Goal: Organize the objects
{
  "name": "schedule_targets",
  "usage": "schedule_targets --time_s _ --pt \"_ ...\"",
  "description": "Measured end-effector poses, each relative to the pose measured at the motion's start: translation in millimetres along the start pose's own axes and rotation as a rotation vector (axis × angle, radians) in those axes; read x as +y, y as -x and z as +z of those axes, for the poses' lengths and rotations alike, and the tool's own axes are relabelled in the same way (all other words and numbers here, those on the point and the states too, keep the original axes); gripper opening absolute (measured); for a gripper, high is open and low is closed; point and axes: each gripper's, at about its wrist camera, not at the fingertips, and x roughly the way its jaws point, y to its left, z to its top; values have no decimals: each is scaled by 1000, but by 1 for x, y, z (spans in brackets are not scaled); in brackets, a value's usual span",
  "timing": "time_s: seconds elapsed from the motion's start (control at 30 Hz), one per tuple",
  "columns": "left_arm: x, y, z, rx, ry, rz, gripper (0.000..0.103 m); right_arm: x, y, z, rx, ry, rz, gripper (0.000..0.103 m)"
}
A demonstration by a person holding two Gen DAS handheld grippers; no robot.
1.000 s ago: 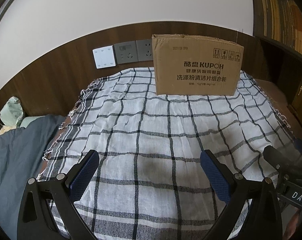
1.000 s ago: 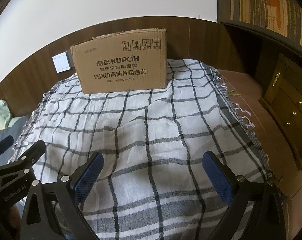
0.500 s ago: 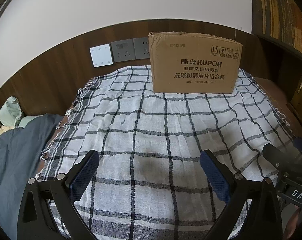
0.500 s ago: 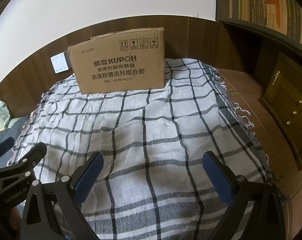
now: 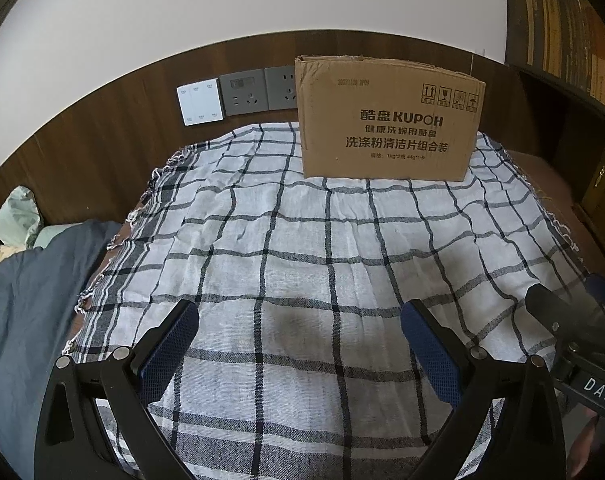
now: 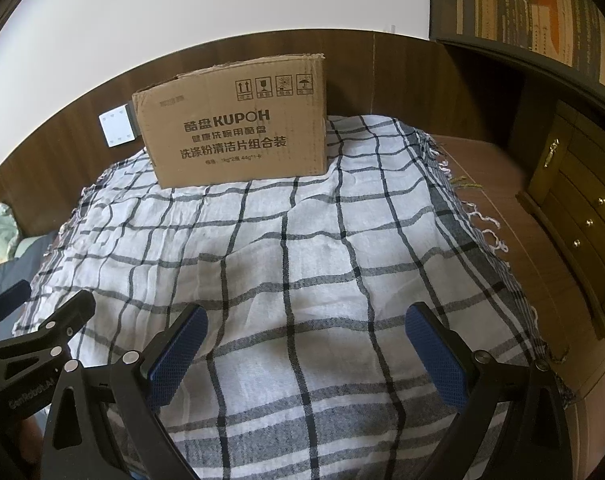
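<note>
Beside box (image 5: 388, 120), sockets (image 5: 258, 90), left view only

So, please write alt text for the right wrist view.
An open, empty right hand-held gripper hovers over a black-and-white checked cloth. A cardboard box stands upright at the cloth's far end, against a dark wood wall panel.

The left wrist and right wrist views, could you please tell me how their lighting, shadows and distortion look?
Left wrist view: even daylight, soft shadow on the checked cloth between the open left hand-held gripper fingers; fisheye bends the wood panelling. Right wrist view: sharp print on the cardboard box, similar shadow ahead of the open right hand-held gripper, dark corners.
</note>
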Motion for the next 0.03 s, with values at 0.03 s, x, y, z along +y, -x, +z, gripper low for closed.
schedule_targets --time_s 0.03 --pt "0 0 0 2 0 -2 103 0 0 0 1 -2 0 100"
